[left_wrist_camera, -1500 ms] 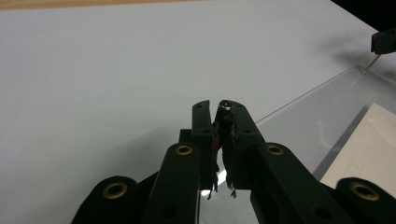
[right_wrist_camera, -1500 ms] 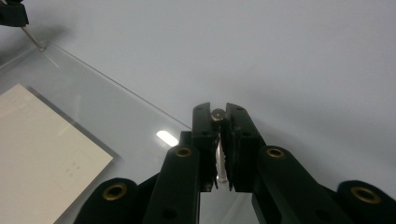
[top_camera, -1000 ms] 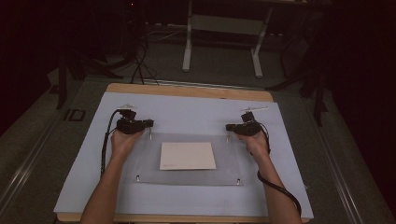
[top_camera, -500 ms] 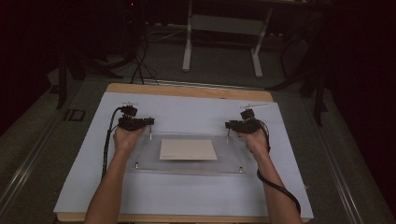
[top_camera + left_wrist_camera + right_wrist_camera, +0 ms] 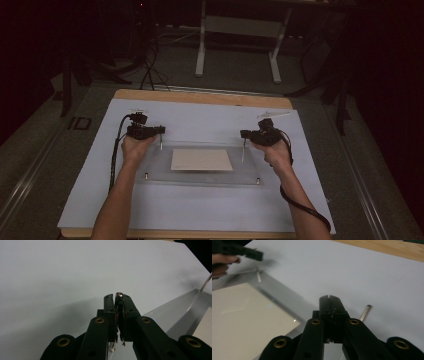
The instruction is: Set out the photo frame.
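Note:
A clear acrylic plate (image 5: 200,177) lies on the pale blue mat (image 5: 200,210), with a cream sheet (image 5: 201,160) at its middle. Thin metal posts stand at its corners. My left gripper (image 5: 161,131) is shut on the top of the far-left post (image 5: 161,144); that post's round head (image 5: 119,294) pokes out between the jaws. My right gripper (image 5: 243,135) is shut on the far-right post (image 5: 243,151), and a bit of metal shows low between its jaws (image 5: 327,340). In the right gripper view the plate's edge (image 5: 284,302) runs off toward the other hand.
Two short posts (image 5: 146,175) (image 5: 258,180) mark the plate's near corners. A small metal rod (image 5: 365,312) lies on the mat beside my right gripper. The wooden table edge (image 5: 200,96) runs along the back, with a desk frame (image 5: 237,45) and cables on the floor beyond.
The plate and its sheet look shallower front to back, and the plate's near edge has shifted away from the person. Both hands have edged slightly forward, still clamped on the far posts.

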A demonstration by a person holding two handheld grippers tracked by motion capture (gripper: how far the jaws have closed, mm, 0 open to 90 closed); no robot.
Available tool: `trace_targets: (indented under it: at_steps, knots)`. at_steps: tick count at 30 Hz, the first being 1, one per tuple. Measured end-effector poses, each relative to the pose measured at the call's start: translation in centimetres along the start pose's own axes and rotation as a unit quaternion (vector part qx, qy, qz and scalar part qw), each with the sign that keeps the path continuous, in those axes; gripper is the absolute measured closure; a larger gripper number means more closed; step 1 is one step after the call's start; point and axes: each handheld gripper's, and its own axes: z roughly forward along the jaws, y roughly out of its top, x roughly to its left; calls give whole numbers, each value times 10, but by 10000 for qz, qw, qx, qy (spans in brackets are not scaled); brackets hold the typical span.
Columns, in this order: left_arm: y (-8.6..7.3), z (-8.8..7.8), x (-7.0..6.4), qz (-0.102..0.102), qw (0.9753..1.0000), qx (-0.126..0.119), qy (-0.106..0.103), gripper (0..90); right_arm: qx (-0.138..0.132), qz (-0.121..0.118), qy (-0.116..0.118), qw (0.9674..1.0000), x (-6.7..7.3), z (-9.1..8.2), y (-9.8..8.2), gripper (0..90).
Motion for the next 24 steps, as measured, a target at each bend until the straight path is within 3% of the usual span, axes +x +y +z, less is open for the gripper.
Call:
trace_targets:
  at_steps: [3, 6, 8, 9, 11, 14, 24]
  knots:
    - [0, 0, 1, -17, 10000, -15, -36, 856, 5, -75, 97, 9999, 8, -3, -1, 897]
    - [0, 1, 1, -51, 10000, -13, -18, 857, 27, -346, 290, 9990, 31, -9, -3, 899]
    - [0, 1, 1, -59, 10000, -12, -13, 857, 27, -346, 290, 9990, 31, -9, -3, 899]
    - [0, 1, 1, -74, 10000, -13, -17, 857, 48, -516, 383, 9979, 43, -13, -3, 899]
    - [1, 1, 1, -69, 10000, -6, -10, 857, 53, -572, 408, 9975, 47, -15, -3, 899]
    - [1, 1, 1, -63, 10000, -4, -10, 857, -3, -766, 573, 9954, 64, -26, -2, 900]
    - [1, 1, 1, -64, 10000, -2, -11, 857, -80, -957, 739, 9926, 89, -48, -4, 900]
